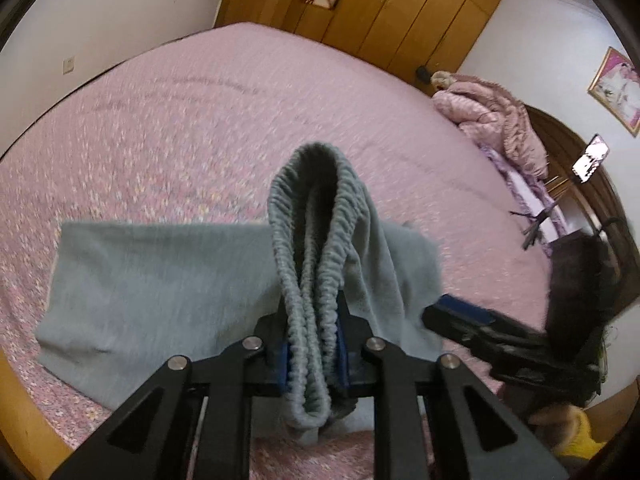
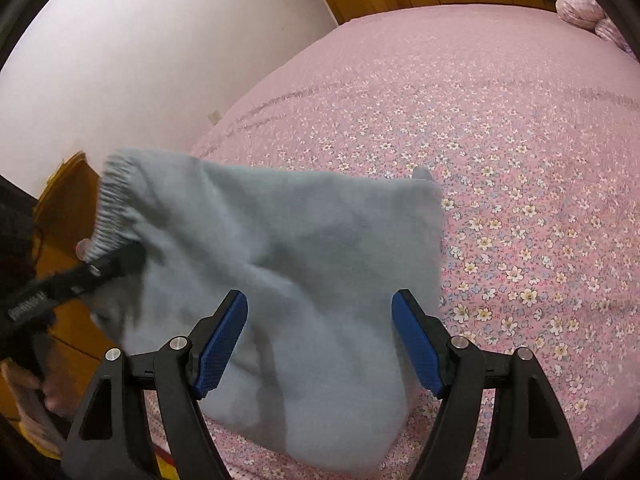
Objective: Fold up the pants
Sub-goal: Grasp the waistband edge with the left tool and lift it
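Note:
Grey-blue pants (image 1: 152, 280) lie partly on the pink floral bed (image 1: 200, 120). My left gripper (image 1: 312, 344) is shut on the ribbed elastic waistband (image 1: 316, 216), which stands up in a loop between the blue pads, lifted above the rest of the pants. In the right wrist view the pants (image 2: 288, 248) hang as a raised sheet, the waistband (image 2: 114, 204) at upper left held by the left gripper (image 2: 116, 260). My right gripper (image 2: 320, 320) is open and empty, its blue pads (image 2: 224, 340) wide apart either side of the cloth's lower part. It shows in the left view (image 1: 452, 314) at the right.
A wooden bed frame (image 1: 24, 412) edges the bed at the near left. A wooden wardrobe (image 1: 400, 12) stands behind the bed. A pink quilted bundle (image 1: 496, 120) lies at the bed's far right, beside a dark headboard (image 1: 592, 184). A white wall (image 2: 140, 60) runs along the left.

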The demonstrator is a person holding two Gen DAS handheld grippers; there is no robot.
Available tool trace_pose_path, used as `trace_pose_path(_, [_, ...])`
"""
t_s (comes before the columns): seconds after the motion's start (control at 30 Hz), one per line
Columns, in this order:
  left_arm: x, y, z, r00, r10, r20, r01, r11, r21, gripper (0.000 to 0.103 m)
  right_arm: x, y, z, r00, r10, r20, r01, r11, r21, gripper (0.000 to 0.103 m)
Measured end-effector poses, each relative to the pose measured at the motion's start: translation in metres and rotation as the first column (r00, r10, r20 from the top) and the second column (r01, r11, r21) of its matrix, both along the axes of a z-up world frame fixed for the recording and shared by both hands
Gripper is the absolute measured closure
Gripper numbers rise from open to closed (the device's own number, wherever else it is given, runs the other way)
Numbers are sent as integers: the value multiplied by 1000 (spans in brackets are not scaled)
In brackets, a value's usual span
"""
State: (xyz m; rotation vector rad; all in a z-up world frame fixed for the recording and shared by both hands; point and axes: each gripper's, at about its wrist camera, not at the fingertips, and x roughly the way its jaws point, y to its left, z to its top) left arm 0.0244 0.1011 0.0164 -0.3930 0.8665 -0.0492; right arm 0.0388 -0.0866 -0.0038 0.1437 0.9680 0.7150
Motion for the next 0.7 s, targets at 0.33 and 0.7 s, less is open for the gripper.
trace_pose_path(0.33, [-23,60,32,993,113,26,-112,994,-12,85,-14,29,-3,997,62,36,-60,997,-53,26])
trace_pose_path(0.7, [-29,144,-38,955,252,-154,-266,961,-81,84,-9,49,-17,996,92,1,-92,992,-85,27])
